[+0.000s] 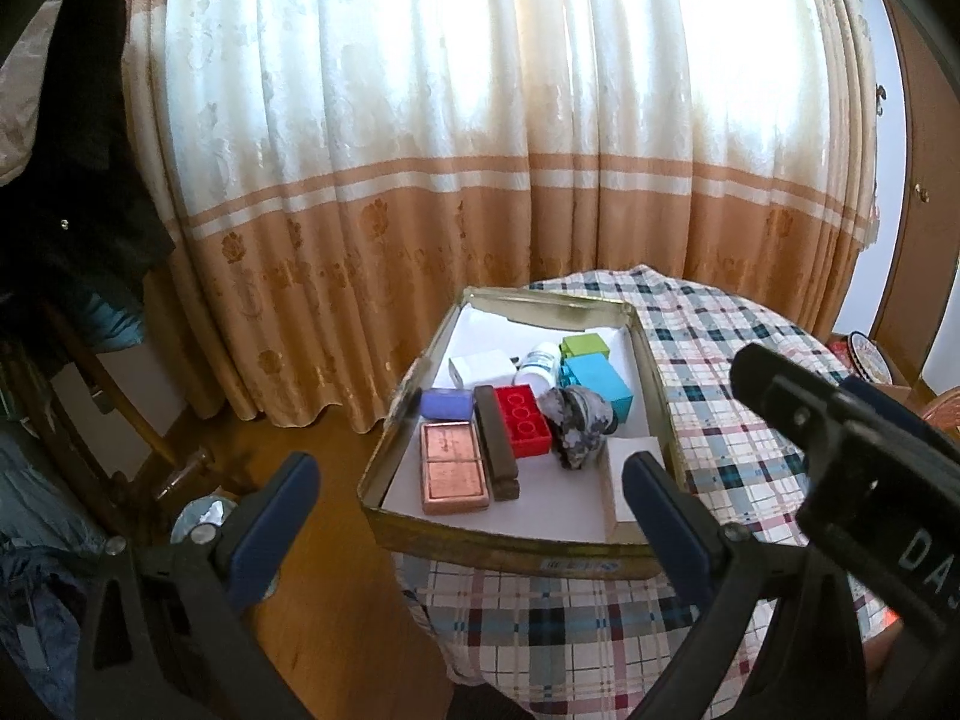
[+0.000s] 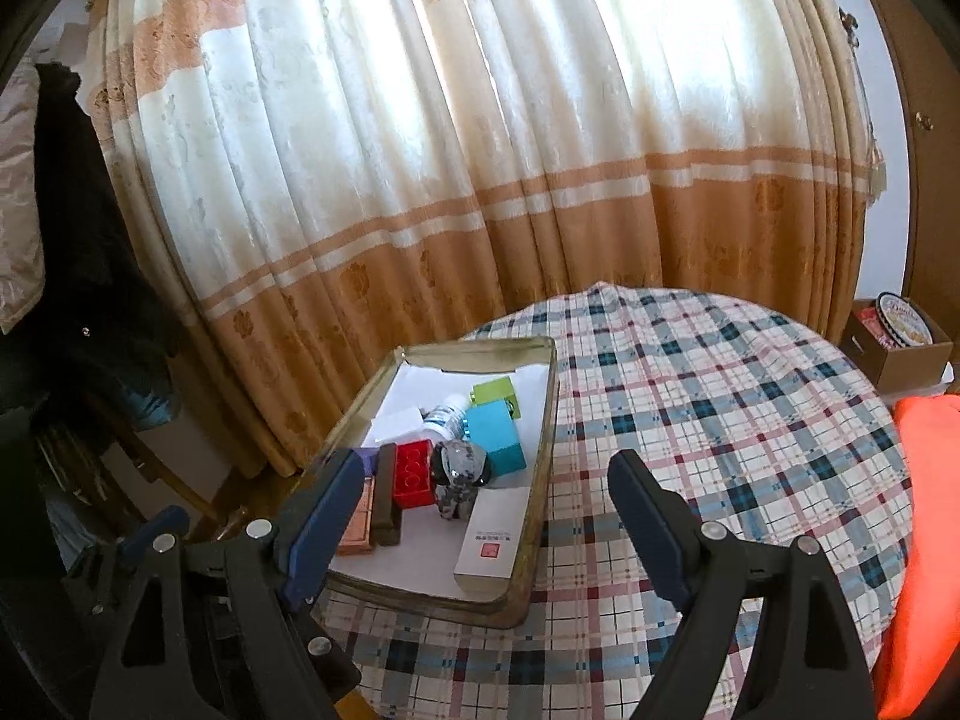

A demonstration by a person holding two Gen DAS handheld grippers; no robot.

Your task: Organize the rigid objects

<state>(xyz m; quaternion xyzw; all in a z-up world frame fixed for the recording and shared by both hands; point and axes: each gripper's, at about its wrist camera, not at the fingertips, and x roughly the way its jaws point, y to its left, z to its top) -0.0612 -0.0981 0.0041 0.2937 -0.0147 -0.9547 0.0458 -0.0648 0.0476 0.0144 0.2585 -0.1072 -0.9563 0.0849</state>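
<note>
A gold tin tray (image 1: 510, 549) (image 2: 528, 546) sits on the left edge of a plaid-covered round table (image 1: 720, 420) (image 2: 720, 408). In it lie a copper palette (image 1: 453, 475), a dark brown bar (image 1: 495, 450), a red brick (image 1: 523, 420) (image 2: 414, 473), a purple block (image 1: 447, 404), a speckled grey object (image 1: 576, 427) (image 2: 459, 471), a blue block (image 1: 597, 383) (image 2: 495, 435), a green block (image 1: 585, 345) (image 2: 495, 390), a white bottle (image 1: 540, 360), a white plug (image 1: 480, 367) and a white box (image 1: 630, 480) (image 2: 492, 540). My left gripper (image 1: 471, 507) and right gripper (image 2: 477, 507) are open, empty, held above the tray's near end.
The right gripper's body (image 1: 852, 468) shows in the left wrist view. A curtain (image 1: 480, 180) hangs behind the table. A cardboard box with a round tin (image 2: 900, 330) stands far right, an orange cloth (image 2: 924, 510) at right. Dark clothes and a wooden chair (image 1: 90, 330) stand at left.
</note>
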